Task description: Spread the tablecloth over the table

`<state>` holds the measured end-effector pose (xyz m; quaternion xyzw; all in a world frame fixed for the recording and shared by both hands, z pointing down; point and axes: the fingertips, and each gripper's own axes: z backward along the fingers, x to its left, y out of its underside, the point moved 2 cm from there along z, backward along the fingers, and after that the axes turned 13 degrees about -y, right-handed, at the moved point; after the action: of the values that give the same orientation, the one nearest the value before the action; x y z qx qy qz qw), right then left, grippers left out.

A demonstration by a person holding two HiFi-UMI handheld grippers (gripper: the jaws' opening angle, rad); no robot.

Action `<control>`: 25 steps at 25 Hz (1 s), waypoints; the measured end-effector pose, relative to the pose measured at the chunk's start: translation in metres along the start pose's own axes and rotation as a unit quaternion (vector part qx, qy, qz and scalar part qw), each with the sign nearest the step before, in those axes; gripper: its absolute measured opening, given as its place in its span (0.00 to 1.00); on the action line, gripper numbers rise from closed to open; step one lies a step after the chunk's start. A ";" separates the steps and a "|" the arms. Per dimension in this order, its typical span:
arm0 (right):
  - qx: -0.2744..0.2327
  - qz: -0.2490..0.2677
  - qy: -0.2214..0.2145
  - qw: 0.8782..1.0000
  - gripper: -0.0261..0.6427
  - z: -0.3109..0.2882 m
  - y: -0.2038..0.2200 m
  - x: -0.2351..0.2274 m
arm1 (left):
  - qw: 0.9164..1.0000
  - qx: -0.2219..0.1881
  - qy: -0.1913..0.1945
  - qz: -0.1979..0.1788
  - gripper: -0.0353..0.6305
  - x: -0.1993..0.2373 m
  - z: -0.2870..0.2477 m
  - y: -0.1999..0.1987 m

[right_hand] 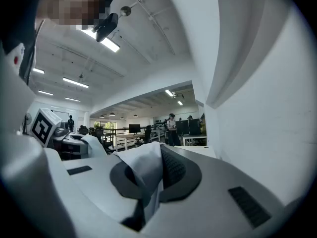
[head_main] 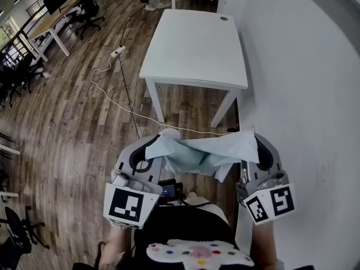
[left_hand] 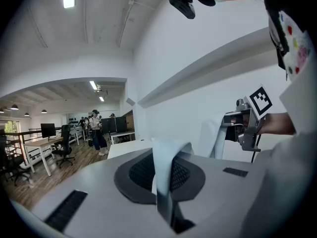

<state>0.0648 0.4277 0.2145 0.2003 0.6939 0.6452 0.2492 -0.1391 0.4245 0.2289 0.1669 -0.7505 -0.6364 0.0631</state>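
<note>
A pale blue tablecloth point(head_main: 205, 153) hangs bunched between my two grippers, close to my body and above the floor. My left gripper point(head_main: 160, 141) is shut on one corner of the cloth point(left_hand: 165, 177). My right gripper point(head_main: 253, 142) is shut on another corner of the cloth point(right_hand: 143, 175). The white table point(head_main: 197, 46) stands ahead of me against the wall, its top bare except for a small round cable port point(head_main: 224, 18). Both grippers are short of the table's near edge.
A white wall point(head_main: 304, 77) runs along the right, close to my right gripper. A white cable point(head_main: 121, 103) and a power strip point(head_main: 117, 52) lie on the wooden floor left of the table. Desks and office chairs point(head_main: 62, 10) stand at the far left; people stand in the distance.
</note>
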 end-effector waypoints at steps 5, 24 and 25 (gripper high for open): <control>-0.005 -0.002 0.000 1.000 0.08 0.001 -0.001 -0.002 | 1.000 -0.003 -0.001 0.001 0.07 -0.003 -0.001 -0.002; -0.053 0.011 -0.053 0.997 0.08 0.020 -0.036 -0.009 | 0.997 -0.037 -0.066 0.011 0.07 -0.017 0.010 -0.026; -0.058 0.012 -0.056 0.997 0.08 0.023 -0.039 -0.009 | 0.996 -0.044 -0.073 0.006 0.07 -0.017 0.013 -0.027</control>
<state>0.0873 0.4374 0.1754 0.2295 0.6379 0.6749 0.2915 -0.1225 0.4387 0.2019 0.1127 -0.7253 -0.6788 0.0198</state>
